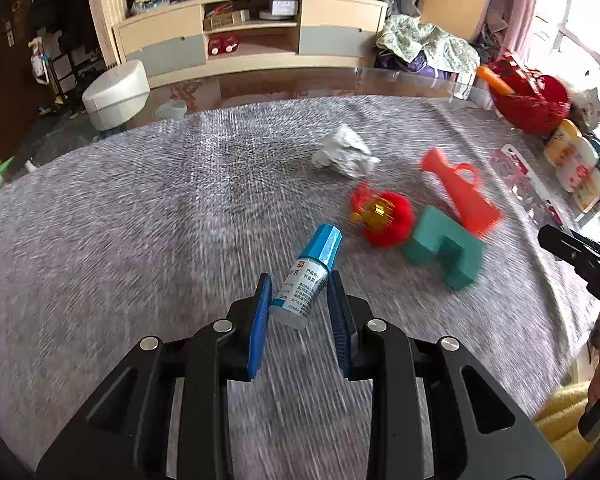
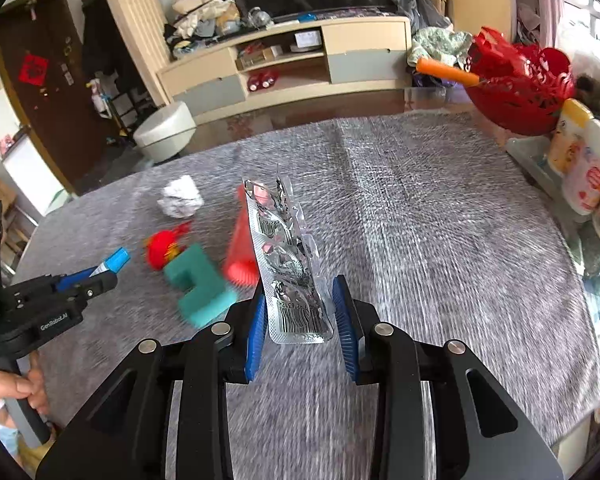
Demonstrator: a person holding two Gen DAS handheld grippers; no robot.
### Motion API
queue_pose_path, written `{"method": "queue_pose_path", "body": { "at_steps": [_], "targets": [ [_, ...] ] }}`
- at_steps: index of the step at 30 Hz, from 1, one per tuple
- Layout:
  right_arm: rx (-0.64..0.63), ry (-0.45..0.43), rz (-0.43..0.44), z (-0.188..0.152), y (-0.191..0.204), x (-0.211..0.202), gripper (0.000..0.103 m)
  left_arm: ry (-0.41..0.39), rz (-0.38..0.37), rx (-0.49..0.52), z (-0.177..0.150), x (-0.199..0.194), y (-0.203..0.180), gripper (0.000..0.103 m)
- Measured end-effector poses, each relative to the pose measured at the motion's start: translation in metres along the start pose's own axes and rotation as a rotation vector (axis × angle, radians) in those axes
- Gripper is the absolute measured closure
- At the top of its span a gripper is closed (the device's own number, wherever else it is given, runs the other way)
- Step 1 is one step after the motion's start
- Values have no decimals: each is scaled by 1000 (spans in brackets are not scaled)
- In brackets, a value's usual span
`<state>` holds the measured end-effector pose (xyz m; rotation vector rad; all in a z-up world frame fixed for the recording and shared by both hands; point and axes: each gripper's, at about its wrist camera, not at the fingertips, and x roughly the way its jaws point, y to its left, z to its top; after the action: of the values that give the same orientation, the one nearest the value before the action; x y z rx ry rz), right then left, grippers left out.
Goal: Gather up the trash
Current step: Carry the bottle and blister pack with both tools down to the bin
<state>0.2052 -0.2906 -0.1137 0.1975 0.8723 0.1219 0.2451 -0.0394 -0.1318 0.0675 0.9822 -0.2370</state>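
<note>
Right gripper [image 2: 300, 320] clamps blister pack [image 2: 290, 264]; left gripper [image 1: 298, 304] dropper bottle [image 1: 306, 276]

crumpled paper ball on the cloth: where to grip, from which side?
A judgement: take the paper ball across its middle, coming from above. It is an irregular wad with no handle or long axis, lying alone on the cloth, with bare cloth on its left and far sides. Both grippers look occupied: left around the bottle, right around the blister pack.

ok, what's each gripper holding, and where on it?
Left gripper: small dropper bottle, gripped at its lower body. Right gripper: empty foil blister pack, pinched at its barcode end.
</note>
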Motion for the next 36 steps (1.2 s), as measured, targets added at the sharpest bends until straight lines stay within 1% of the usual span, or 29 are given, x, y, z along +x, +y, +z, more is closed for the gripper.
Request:
{"method": "queue_pose_path", "body": {
  "at_steps": [6, 8, 13, 18, 21, 25, 32, 36],
  "targets": [
    [-27, -16, -5, -29, 17, -46, 70, -48, -4, 0, -30, -58, -14, 76],
    [-29, -19, 9, -40, 22, -61, 70, -57, -6, -8, -43, -76, -17, 76],
    [-41, -16, 46, -67, 31, -91, 70, -65, -16, -37, -84, -115, -23, 76],
    [-66, -1, 74, -96, 42, -111, 70, -57, -26, -49, -128, -140, -31, 76],
    [-86, 22, 89, -115, 49, -117, 70, -38, -39, -54, -153, -147, -31, 76],
    [-111, 68, 105, -146, 58, -117, 70, -2, -47, -64, -188, -147, -33, 76],
    [-128, 149, 130, -189, 68, -108, 70, 84, -57, -65, -237, -128, -40, 76],
    [-141, 212, 135, -213, 74, -97, 70, 121, -75, -66, -254, -115, -45, 76]
  ]
}}
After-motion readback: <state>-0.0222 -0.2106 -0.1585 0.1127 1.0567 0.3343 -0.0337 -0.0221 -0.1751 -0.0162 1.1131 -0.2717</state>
